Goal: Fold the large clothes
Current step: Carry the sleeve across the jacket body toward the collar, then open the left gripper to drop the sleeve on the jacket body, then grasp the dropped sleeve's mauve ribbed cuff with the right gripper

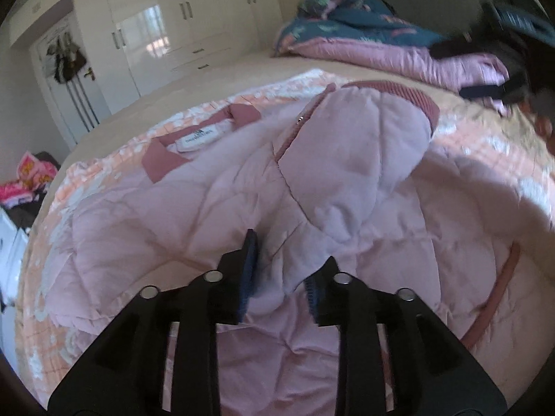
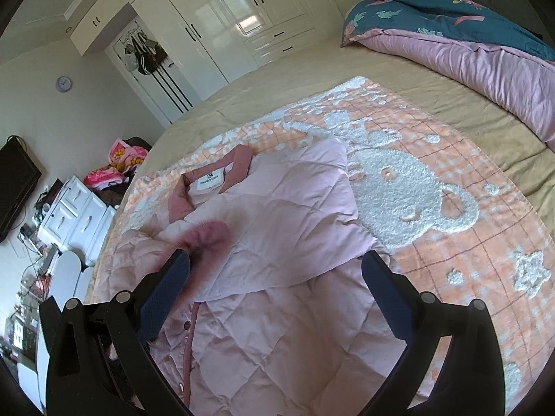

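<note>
A pale pink quilted jacket (image 2: 277,242) with a darker pink collar (image 2: 239,159) lies on an orange and white blanket (image 2: 451,242) on the bed. My left gripper (image 1: 282,277) is shut on a fold of the jacket's sleeve (image 1: 350,159), which is lifted over the jacket body (image 1: 156,242), its ribbed cuff (image 1: 399,93) at the far end. My right gripper (image 2: 277,277) is open above the jacket's folded side, empty. A blurred pink cuff (image 2: 208,239) hangs by its left finger (image 2: 166,294).
A teal and pink duvet (image 2: 468,41) is piled at the head of the bed. White wardrobes (image 2: 225,27) line the far wall. White drawers (image 2: 73,215) and cluttered items stand left of the bed. The other gripper (image 1: 513,34) shows at top right in the left wrist view.
</note>
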Action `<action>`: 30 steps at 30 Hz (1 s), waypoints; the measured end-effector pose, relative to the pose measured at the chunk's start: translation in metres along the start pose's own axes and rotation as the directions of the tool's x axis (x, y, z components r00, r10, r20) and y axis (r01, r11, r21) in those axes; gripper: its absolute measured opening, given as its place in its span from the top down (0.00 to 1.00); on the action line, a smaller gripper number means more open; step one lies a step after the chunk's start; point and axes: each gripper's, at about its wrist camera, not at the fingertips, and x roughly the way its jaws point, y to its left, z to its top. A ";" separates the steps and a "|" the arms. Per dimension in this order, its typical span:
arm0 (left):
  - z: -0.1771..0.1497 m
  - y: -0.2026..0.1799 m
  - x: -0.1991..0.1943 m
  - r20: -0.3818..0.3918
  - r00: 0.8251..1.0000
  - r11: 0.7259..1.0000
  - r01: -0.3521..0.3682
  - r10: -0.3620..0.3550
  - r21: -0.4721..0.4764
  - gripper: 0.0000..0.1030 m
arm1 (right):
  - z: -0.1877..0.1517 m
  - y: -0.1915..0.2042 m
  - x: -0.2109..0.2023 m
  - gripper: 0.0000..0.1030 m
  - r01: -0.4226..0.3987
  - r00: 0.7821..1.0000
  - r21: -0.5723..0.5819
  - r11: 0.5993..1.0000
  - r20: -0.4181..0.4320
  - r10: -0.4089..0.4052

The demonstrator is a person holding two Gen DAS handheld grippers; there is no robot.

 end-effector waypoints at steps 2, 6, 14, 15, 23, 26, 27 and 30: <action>-0.002 -0.008 0.002 -0.026 0.999 0.999 0.029 -0.029 0.024 0.37 | 0.000 0.000 0.000 0.04 0.000 1.000 0.001 1.000 0.001 0.000; -0.004 -0.026 -0.003 -0.055 0.997 0.994 0.062 -0.057 0.092 0.31 | 0.000 -0.001 -0.001 0.04 -0.006 1.000 0.005 1.000 0.002 0.006; 0.015 -0.008 -0.037 -0.030 0.976 0.976 0.217 -0.218 -0.006 0.14 | -0.001 0.002 -0.002 0.04 -0.026 1.000 0.010 1.000 -0.009 0.026; 0.018 -0.002 -0.040 -0.024 0.979 0.979 0.202 -0.203 -0.018 0.12 | -0.001 0.004 -0.001 0.04 -0.031 0.999 0.010 0.999 -0.016 0.031; 0.022 0.096 -0.046 -0.015 1.000 0.972 0.011 -0.015 -0.233 0.09 | -0.024 0.034 0.032 0.04 -0.100 0.986 -0.026 0.995 -0.136 0.095; 0.016 0.133 -0.048 -0.026 0.999 0.946 -0.040 0.033 -0.320 0.09 | -0.042 0.048 0.053 0.04 -0.108 0.975 -0.051 0.993 -0.202 0.095; 0.015 0.141 -0.049 -0.029 0.999 0.938 -0.049 0.042 -0.343 0.09 | -0.048 0.052 0.059 0.04 -0.110 0.970 -0.057 0.992 -0.225 0.095; 0.007 0.171 -0.051 -0.040 0.997 0.903 -0.077 0.066 -0.423 0.09 | -0.065 0.062 0.077 0.04 -0.109 0.958 -0.065 0.992 -0.272 0.087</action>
